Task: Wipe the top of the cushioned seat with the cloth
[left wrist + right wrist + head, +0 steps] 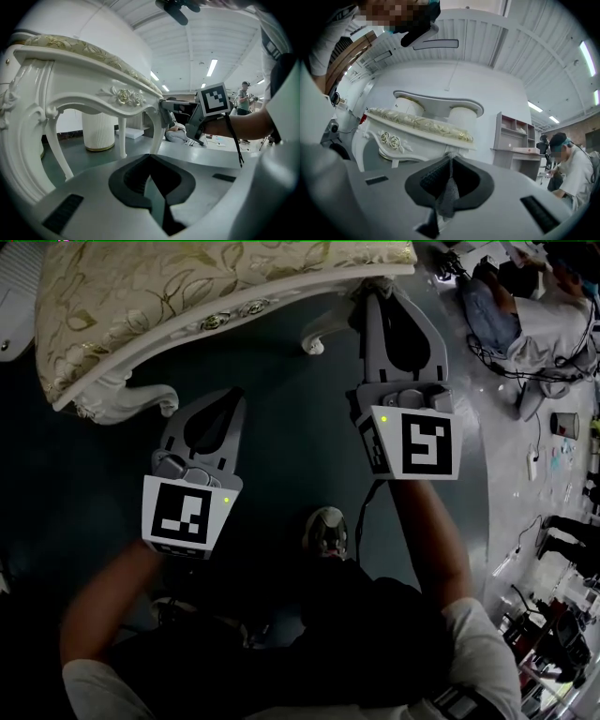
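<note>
The cloth (449, 194) is a grey fabric strip pinched between the jaws of the right gripper (451, 159). The jaws are closed onto it to a narrow gap. The fabric hangs down inside the jaw opening. It is clear of the cushion.

The cushioned seat (187, 277) stands ahead of both grippers, at the top left of the head view. Its top is covered in cream fabric with a gold floral pattern. Its frame is white, with carved rosettes on the front rail and curved legs (317, 334). In the head view, the right gripper's tip lies close to the seat's near corner leg. Contact cannot be confirmed.

The left gripper (232, 399) is held lower in the head view, in front of the seat's front rail and apart from it. Its jaws meet at the tips, with nothing between them.

The floor (281, 427) under the seat is dark. A shoe (326, 529) shows between the two arms. A fluted white pedestal (98, 131) stands beyond the seat. A seated person (572, 168) and a shelf unit (513, 136) are in the background.
</note>
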`<act>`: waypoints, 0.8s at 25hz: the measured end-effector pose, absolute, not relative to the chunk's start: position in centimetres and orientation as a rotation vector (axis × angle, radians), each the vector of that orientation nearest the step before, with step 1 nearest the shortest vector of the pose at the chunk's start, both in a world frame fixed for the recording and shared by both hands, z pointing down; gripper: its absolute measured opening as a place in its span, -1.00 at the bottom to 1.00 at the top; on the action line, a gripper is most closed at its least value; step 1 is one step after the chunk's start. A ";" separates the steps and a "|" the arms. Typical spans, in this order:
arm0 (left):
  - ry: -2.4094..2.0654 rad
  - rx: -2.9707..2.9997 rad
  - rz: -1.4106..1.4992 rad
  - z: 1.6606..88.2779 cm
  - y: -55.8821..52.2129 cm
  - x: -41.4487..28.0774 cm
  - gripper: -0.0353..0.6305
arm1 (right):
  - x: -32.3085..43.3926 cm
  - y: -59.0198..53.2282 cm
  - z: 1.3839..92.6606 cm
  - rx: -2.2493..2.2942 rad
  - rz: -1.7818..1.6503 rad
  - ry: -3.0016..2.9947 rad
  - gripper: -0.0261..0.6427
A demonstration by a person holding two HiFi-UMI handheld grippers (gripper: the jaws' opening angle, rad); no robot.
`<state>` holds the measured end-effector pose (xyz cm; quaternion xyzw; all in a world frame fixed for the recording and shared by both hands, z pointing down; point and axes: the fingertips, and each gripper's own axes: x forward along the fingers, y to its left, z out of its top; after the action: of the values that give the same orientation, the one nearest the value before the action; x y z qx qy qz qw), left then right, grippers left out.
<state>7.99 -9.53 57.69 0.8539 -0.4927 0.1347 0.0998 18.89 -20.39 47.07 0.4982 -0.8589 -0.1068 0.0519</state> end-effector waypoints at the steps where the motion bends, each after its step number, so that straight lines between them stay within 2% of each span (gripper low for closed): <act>1: -1.455 2.520 0.401 57.9 -9.6 8.0 -0.85 | 18.9 -20.3 47.4 1.509 -0.322 -2.617 -0.84; 20: -1.394 2.380 0.462 62.2 -8.9 7.8 -0.85 | 18.3 -20.7 58.2 1.347 -0.165 -2.559 -0.84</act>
<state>7.84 -8.92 62.23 0.8385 -0.4909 0.1628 0.1716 18.33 -20.66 58.18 0.4617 -0.8768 -0.0567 0.1223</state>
